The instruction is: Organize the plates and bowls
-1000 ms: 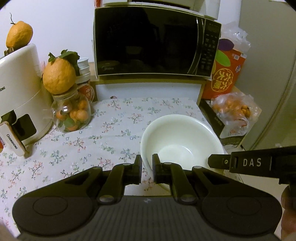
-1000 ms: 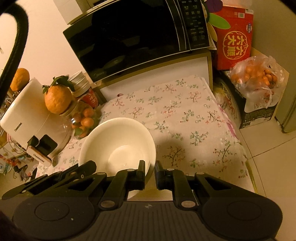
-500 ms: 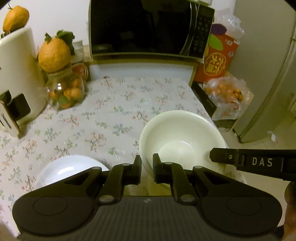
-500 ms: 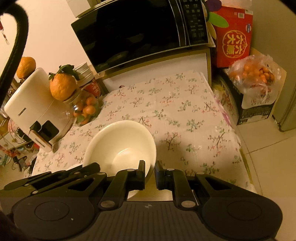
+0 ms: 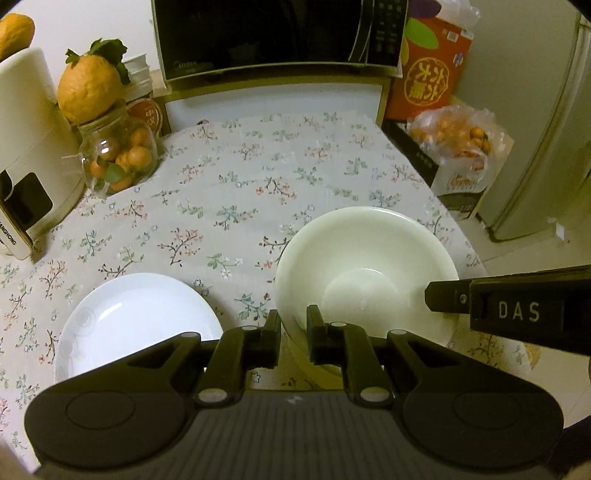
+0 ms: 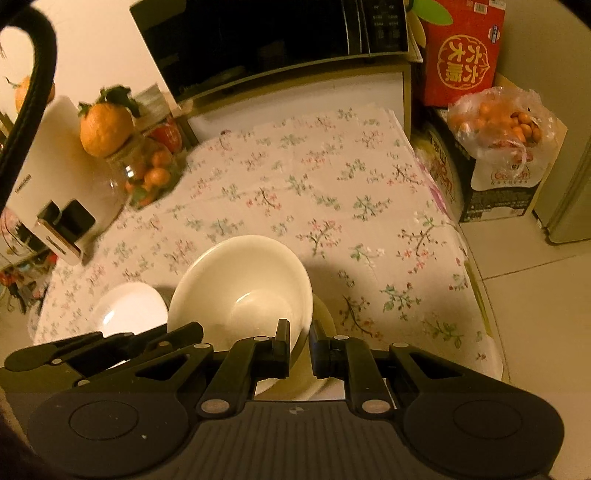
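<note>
A cream bowl (image 5: 365, 273) hangs just above the floral tablecloth (image 5: 229, 192), held by both grippers. My left gripper (image 5: 293, 326) is shut on the bowl's near-left rim. My right gripper (image 6: 299, 341) is shut on the rim of the same bowl (image 6: 240, 280) at its near-right side; its black body shows in the left wrist view as a bar marked DAS (image 5: 517, 310). A flat white plate (image 5: 136, 317) lies on the cloth left of the bowl, seen also in the right wrist view (image 6: 125, 306). Under the bowl a beige dish (image 6: 325, 314) peeks out; its shape is mostly hidden.
At the back stand a black microwave (image 5: 273, 33), a glass jar of small oranges (image 5: 118, 155) topped by a large orange, and a white appliance (image 5: 26, 147). Right of the table are a red box (image 5: 432, 74), a bag of oranges (image 5: 458, 140) and a fridge (image 5: 546, 147).
Both grippers have sunk with the bowl toward the table and tipped further down. The white plate has come into view at the lower left.
</note>
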Available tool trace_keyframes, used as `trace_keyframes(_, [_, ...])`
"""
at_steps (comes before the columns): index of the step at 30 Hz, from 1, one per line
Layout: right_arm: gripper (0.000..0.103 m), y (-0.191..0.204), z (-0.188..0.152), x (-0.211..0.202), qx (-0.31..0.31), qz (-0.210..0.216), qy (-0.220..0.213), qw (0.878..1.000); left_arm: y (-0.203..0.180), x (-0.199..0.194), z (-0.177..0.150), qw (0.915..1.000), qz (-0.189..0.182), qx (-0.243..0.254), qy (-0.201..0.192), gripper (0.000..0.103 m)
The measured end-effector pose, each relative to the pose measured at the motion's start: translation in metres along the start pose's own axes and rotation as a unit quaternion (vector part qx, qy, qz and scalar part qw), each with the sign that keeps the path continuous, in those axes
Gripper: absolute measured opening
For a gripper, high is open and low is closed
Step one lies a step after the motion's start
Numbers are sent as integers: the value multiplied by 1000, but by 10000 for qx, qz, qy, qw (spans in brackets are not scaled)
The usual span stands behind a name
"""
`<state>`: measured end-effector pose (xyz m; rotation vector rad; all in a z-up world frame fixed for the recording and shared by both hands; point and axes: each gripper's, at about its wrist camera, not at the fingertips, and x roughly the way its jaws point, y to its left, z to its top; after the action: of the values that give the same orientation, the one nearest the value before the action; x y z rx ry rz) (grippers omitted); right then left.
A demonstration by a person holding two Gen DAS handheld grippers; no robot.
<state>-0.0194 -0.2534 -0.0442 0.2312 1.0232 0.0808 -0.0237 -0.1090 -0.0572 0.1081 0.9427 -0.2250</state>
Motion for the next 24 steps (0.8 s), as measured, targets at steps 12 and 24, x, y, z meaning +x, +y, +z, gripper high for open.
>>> trace_keyframes(12, [13, -1, -6, 15, -34, -165, 303, 9994, -6, 17, -5, 9994, 200, 188, 222, 15])
trace_keyframes(24, [17, -1, -6, 27, 11, -296, 492, 9984, -9, 30, -9, 9987, 161, 194, 439, 16])
